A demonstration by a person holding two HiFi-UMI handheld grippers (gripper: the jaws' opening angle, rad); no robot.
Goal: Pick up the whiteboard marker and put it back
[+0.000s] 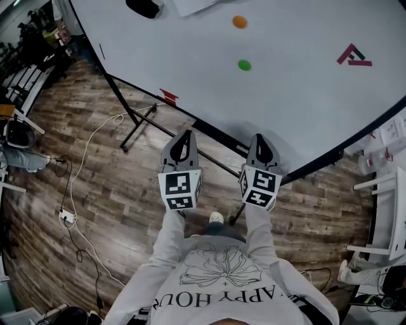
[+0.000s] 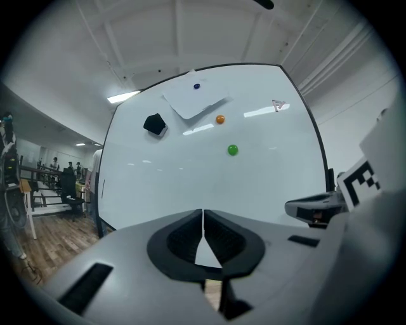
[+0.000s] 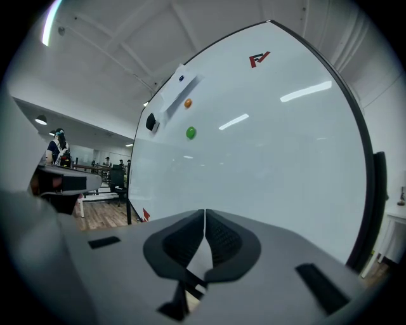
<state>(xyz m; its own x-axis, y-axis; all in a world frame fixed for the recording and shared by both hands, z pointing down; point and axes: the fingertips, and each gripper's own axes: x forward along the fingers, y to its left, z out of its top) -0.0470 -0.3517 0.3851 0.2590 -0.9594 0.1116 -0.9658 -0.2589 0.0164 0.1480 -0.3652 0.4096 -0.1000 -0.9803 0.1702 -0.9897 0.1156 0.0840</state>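
- Left gripper (image 2: 203, 221) and right gripper (image 3: 204, 217): jaws pressed together on both, nothing between them. They are held level, side by side, facing the whiteboard (image 1: 298, 101).
- Small red item (image 1: 169, 96) on the board's lower edge, at 11 o'clock from the left gripper. Judged the likeliest whiteboard marker, but too small to confirm.
- Recommendation: spread the jaws before approach, straddle the barrel's middle, and close squarely.
- Beyond, at 12 o'clock: green magnet (image 1: 244, 65), then orange magnet (image 1: 239, 21). Black eraser (image 1: 144, 7) at 11 o'clock.
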